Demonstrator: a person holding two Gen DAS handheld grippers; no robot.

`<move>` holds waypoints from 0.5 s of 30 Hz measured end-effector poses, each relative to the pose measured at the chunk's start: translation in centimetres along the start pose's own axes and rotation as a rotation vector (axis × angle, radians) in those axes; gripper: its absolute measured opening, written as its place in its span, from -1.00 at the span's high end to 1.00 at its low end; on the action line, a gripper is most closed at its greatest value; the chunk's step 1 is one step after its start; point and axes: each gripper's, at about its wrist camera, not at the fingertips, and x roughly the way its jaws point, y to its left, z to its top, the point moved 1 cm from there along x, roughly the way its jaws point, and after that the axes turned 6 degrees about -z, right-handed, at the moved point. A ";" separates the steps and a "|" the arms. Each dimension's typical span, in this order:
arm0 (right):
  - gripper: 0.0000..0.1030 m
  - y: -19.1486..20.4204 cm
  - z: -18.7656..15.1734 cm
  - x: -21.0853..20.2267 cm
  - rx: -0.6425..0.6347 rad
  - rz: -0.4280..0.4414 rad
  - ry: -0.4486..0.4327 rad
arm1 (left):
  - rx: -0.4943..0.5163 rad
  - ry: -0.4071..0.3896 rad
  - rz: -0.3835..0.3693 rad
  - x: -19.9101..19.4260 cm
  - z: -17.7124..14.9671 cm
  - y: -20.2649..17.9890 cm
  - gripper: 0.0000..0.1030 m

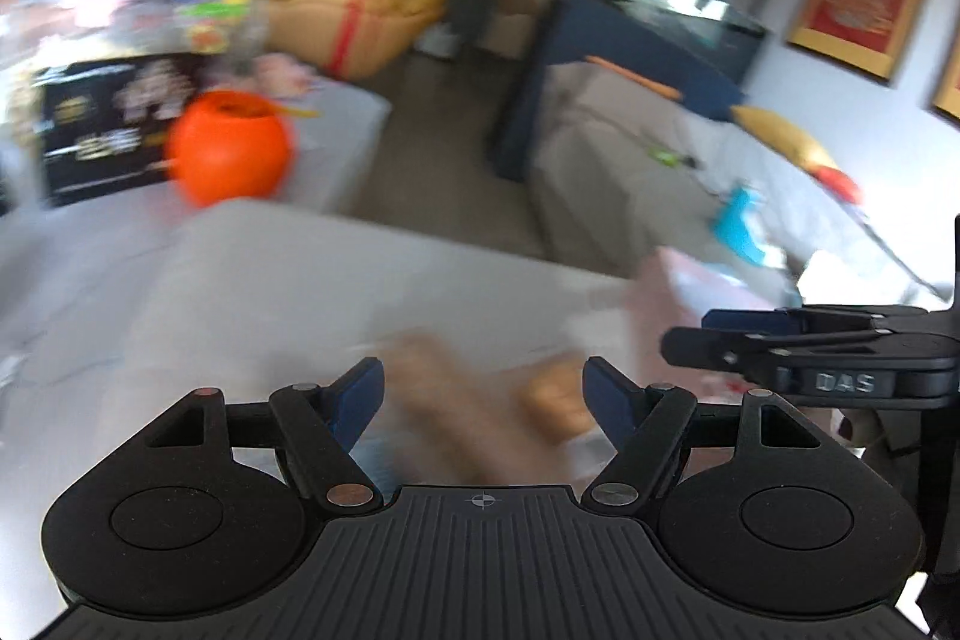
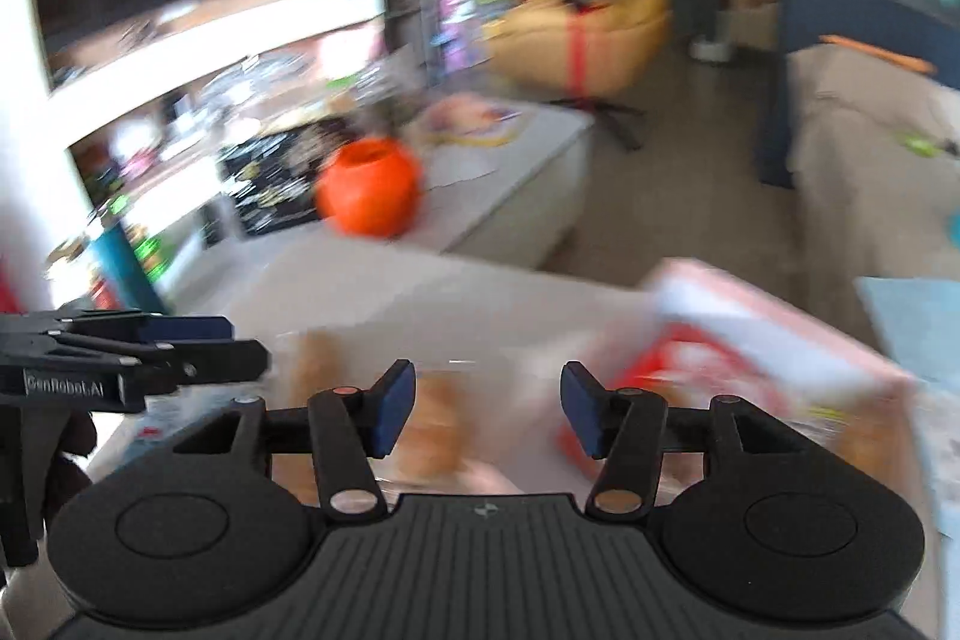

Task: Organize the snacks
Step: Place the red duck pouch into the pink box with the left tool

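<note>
Grey table (image 2: 384,304) bears snack packets (image 2: 438,430) (blurred) and a box (image 2: 750,340).

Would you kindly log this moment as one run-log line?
left gripper: open, empty | right gripper: open, empty | snack packets: blurred, on table | orange bowl: behind

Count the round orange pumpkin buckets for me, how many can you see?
1. The round orange pumpkin bucket stands on the pale grey table, beside a black printed box. Blur could hide others among the clutter.
</note>
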 end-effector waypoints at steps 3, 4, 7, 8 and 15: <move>-0.04 2.8 0.7 3.5 -0.024 -0.037 0.009 | -0.049 -0.012 0.046 -1.3 -0.1 2.3 -0.52; -0.04 3.4 0.9 4.6 -0.026 -0.075 0.003 | -0.066 -0.010 0.045 -1.7 -0.1 3.0 -0.52; 0.16 4.2 1.0 7.7 -0.032 -0.127 0.037 | -0.103 0.018 0.038 -2.2 -0.1 4.6 -0.51; 0.28 4.2 0.6 8.5 -0.027 -0.120 0.069 | -0.105 0.022 0.033 -2.6 -0.2 4.9 -0.51; 0.49 5.3 -3.3 6.0 -0.035 -0.034 0.175 | -0.090 0.082 -0.065 -2.9 -1.3 4.5 -0.16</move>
